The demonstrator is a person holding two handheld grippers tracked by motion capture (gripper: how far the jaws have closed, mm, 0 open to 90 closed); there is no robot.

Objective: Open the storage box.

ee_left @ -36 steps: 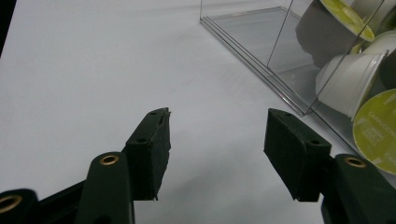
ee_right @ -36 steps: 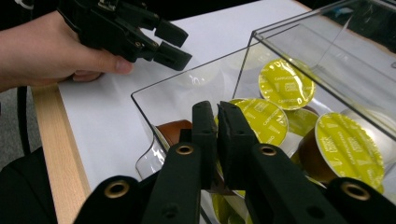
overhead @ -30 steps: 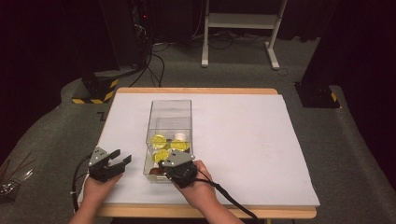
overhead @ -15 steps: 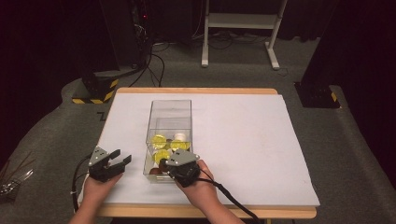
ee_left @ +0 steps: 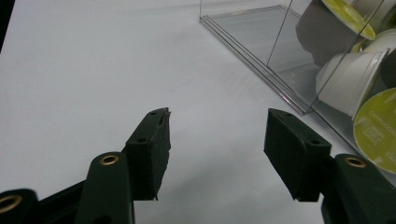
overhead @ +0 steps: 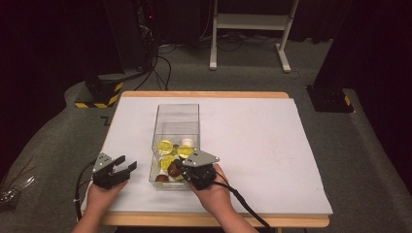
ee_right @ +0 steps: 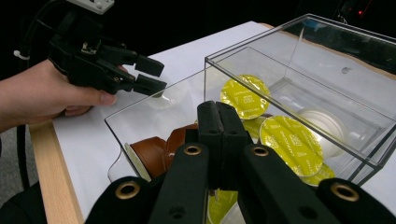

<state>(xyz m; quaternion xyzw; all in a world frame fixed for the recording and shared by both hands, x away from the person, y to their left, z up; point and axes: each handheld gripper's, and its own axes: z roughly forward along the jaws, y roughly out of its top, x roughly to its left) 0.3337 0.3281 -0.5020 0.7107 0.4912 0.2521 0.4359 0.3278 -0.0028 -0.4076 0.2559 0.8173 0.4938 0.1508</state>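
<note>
A clear plastic box (overhead: 177,106) stands on the white table top and holds several coffee capsules. Some have yellow lids (overhead: 165,145) and two brown ones (overhead: 162,177) lie at the near end. My right gripper (overhead: 177,167) is shut with nothing between its jaws, and it hangs over the box's near rim. In the right gripper view its closed tips (ee_right: 218,112) point over the brown capsules (ee_right: 152,156) and yellow lids (ee_right: 289,140). My left gripper (overhead: 127,163) rests open on the table to the left of the box. In its own view the jaws (ee_left: 217,128) are empty beside the box wall (ee_left: 261,42).
The white sheet (overhead: 272,145) covers the table, with a wooden edge (overhead: 218,221) at the front. A white capsule (ee_right: 324,123) lies among the yellow ones. Beyond the table are dark floor, cables and a white stand (overhead: 248,29).
My right gripper has edged slightly to the right over the box's near end. The left gripper has stayed where it was.
</note>
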